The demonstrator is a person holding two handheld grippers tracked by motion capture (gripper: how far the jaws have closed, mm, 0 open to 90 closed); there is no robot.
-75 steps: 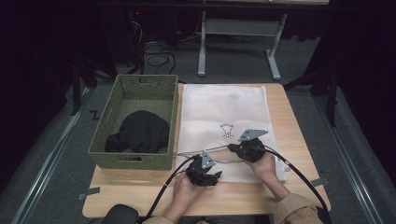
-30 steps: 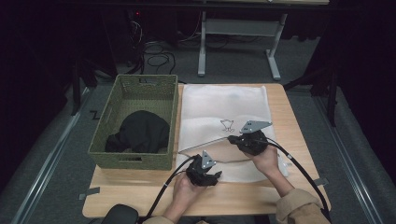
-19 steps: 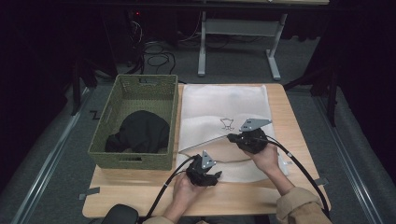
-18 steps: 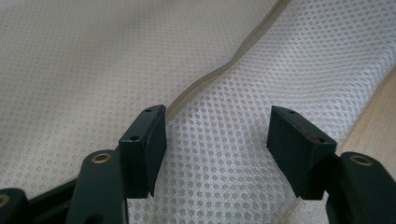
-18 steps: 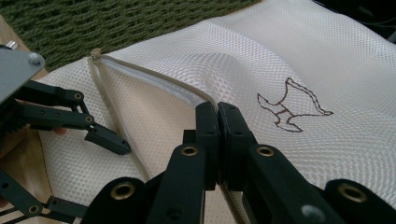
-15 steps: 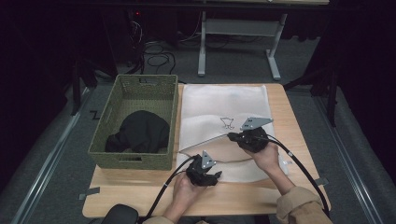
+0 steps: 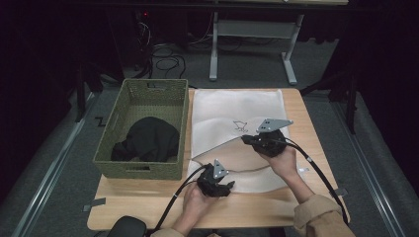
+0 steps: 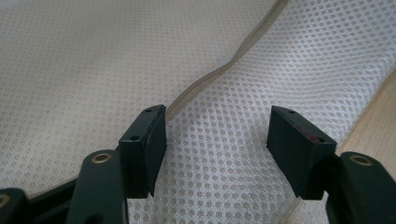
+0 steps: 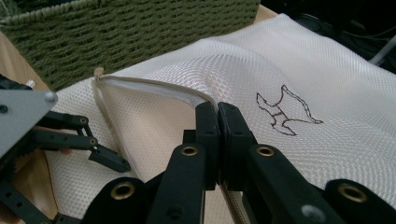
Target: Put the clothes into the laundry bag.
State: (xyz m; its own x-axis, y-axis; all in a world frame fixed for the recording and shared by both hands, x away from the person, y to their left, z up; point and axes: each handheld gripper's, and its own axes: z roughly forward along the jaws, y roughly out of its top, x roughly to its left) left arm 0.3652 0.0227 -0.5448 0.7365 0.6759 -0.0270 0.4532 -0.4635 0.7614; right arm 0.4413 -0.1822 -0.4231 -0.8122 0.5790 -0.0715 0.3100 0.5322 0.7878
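A white mesh bag [image 7: 237, 106] with a small bird outline [image 7: 240, 125] lies flat on the wooden table [image 7: 148, 207]. My right gripper [image 7: 245, 140] is shut on the upper layer's beige hem and holds it raised, so the bag's mouth gapes. In the right gripper view the jaws [image 9: 217, 108] pinch that hem, beside the bird outline [image 9: 285, 112]. My left gripper [image 7: 227, 187] rests at the bag's near edge. It stands open over the lower mesh layer [image 8: 219, 177], with the hem [image 8: 205, 81] running just beyond the fingertips [image 8: 217, 135] and nothing between them.
A green woven basket [image 7: 143, 89] stands left of the bag with a black garment [image 7: 148, 138] inside. Its wall [image 9: 116, 32] is close behind the raised hem. Bare wood runs along the table's front and right edges. Cables trail from both grippers toward the person.
My right gripper has lifted the bag's upper hem and carried it a little up and away, widening the mouth. The left gripper has stayed in place.
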